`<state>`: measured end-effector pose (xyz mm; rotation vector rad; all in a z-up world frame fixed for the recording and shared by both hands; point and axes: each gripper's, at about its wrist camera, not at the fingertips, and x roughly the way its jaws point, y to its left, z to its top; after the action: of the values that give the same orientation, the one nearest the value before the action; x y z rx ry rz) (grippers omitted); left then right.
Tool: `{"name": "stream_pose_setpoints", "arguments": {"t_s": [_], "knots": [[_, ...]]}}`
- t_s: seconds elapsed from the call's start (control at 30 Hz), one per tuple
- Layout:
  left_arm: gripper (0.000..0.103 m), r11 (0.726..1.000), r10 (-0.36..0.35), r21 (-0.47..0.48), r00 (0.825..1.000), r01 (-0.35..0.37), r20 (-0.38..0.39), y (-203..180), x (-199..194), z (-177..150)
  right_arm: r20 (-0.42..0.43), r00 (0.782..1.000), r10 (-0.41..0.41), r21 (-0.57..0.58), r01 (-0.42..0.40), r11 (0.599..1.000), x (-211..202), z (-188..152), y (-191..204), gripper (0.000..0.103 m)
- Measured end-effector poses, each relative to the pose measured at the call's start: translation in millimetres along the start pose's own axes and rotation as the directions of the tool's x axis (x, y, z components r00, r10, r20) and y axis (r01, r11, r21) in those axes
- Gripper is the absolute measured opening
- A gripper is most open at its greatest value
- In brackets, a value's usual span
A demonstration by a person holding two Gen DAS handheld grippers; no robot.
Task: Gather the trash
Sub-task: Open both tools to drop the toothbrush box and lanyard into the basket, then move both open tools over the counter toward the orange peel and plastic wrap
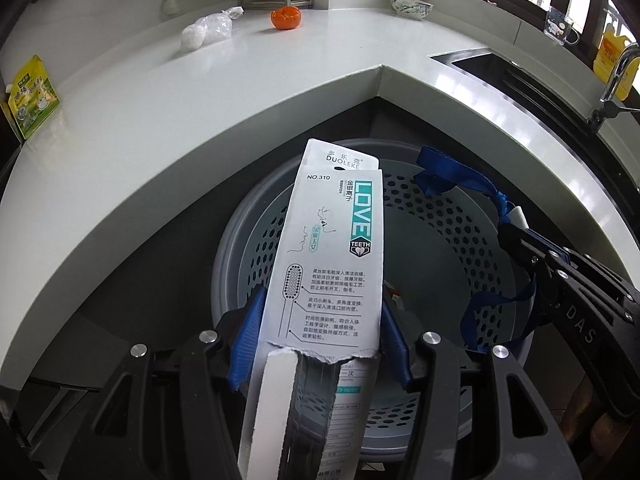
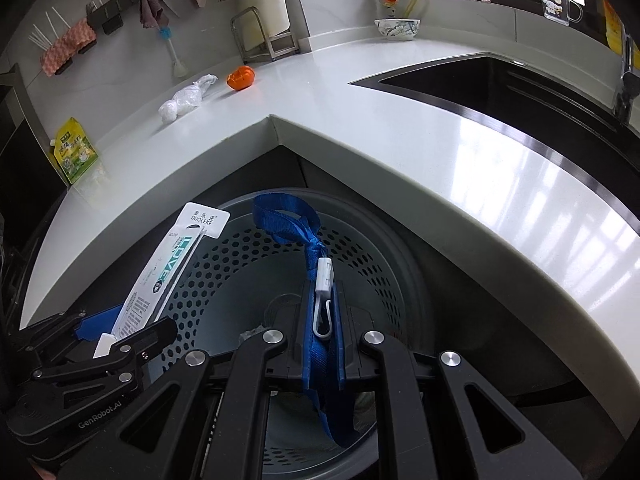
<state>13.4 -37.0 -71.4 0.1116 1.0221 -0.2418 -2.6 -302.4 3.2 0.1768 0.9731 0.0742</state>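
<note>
Between my left gripper's (image 1: 320,312) two blue pads sits one toothbrush box (image 1: 332,248), white card with teal lettering, torn open at its lower end. The pads (image 1: 250,332) stand at its two long edges, the jaws about half spread, but I cannot tell whether they press on the card. It fills the centre of the left view and tilts up toward the counter edge. In the right view the same box (image 2: 160,276) shows at lower left, sticking up out of that gripper.

My right gripper (image 2: 322,344) has its jaws pressed nearly together, pinching one blue strap (image 2: 288,220). The strap rises from the jaws at centre frame, carries one white clip (image 2: 325,280), and ends in a loop at the top; a second length hangs below the jaws. In the left view the strap (image 1: 444,172) appears at right, held by the right gripper (image 1: 520,236).

Below both grippers I see one round grey bin (image 1: 440,240) with a perforated liner, filling the lower middle of each view; box and strap both hang over its mouth. The bin (image 2: 380,264) stands in the inner corner of the white counter (image 2: 400,128).

On the counter I count one orange (image 1: 285,17), one clear bag (image 1: 208,31) holding white lumps, one yellow-green pouch (image 1: 34,96) at the left edge, and one patterned bowl (image 1: 411,6) at upper right. One sink (image 2: 500,88) is set into the counter at right.
</note>
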Motion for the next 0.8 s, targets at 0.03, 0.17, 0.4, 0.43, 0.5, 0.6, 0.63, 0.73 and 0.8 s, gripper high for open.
{"name": "stream_pose_setpoints", "arguments": {"t_s": [0.03, 0.17, 0.4, 0.43, 0.5, 0.6, 0.63, 0.73, 0.8], "knots": [[0.054, 1.000, 0.001, -0.003, 1.000, -0.001, -0.004, 1, 1, 0, -0.001, 1.000, -0.009, -0.007, 0.009, 1.000, 1, 0, 1, 0.009], [0.054, 1.000, -0.001, -0.010, 1.000, 0.001, -0.004, 2, 2, 1, 0.002, 0.999, -0.034, -0.029, 0.034, 0.999, 2, -1, 3, 0.010], [0.071, 1.000, 0.015, -0.013, 1.000, -0.014, 0.023, 5, -5, 2, 0.043, 0.997, -0.059, -0.042, 0.060, 0.997, -8, 2, 4, 0.048], [0.071, 1.000, 0.020, -0.014, 0.999, -0.019, 0.028, 6, -6, 1, 0.047, 0.997, -0.061, -0.037, 0.062, 0.997, -11, 2, 3, 0.049], [0.073, 0.999, 0.029, -0.019, 0.999, -0.029, 0.039, 8, -9, 1, 0.052, 0.996, -0.068, -0.028, 0.070, 0.997, -14, 4, 0, 0.059], [0.077, 0.999, 0.045, -0.032, 0.997, -0.043, 0.058, 13, -14, 1, 0.063, 0.993, -0.099, -0.022, 0.100, 0.995, -21, 6, -1, 0.075], [0.077, 0.998, 0.051, -0.037, 0.997, -0.049, 0.065, 14, -15, 1, 0.062, 0.992, -0.110, -0.025, 0.112, 0.993, -23, 7, -1, 0.076], [0.081, 0.996, 0.073, -0.051, 0.994, -0.069, 0.084, 18, -20, 3, 0.042, 0.990, -0.135, -0.036, 0.136, 0.990, -26, 11, 2, 0.080], [0.082, 0.995, 0.084, -0.061, 0.992, -0.079, 0.093, 20, -23, 4, 0.024, 0.990, -0.138, -0.032, 0.138, 0.990, -27, 13, 3, 0.080]]}}
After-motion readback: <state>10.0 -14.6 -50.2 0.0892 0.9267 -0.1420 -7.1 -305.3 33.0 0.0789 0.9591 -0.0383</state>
